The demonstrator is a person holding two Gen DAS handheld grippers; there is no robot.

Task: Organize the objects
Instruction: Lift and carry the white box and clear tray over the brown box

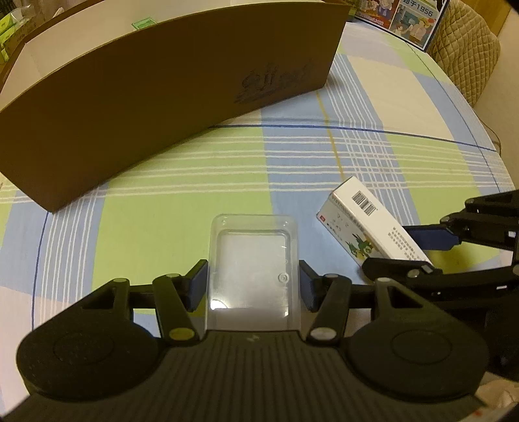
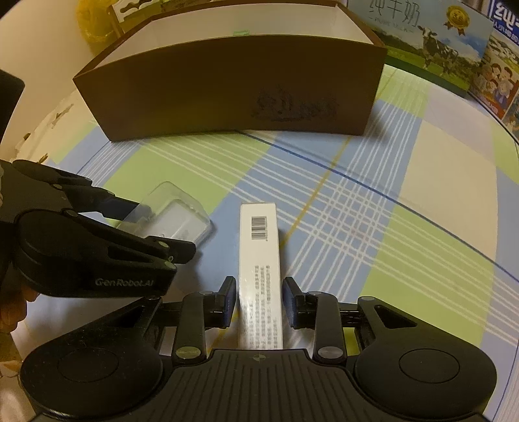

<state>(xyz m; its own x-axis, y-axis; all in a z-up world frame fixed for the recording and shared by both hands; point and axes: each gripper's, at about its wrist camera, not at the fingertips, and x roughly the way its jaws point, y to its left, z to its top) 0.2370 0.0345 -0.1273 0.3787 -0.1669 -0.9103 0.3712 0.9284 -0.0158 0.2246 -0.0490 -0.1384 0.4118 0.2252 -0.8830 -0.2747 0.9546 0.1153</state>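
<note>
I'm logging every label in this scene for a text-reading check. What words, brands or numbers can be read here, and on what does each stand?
"GenRobot.AI": on the left gripper body, seen from the right wrist.
"1956", after a character I cannot make out: on the illustrated carton behind the table.
"纯牛奶": faint, on the milk carton.
White box: barcode and fine print, too small to read.
Brown box: dark stamp, too blurred to read.
</note>
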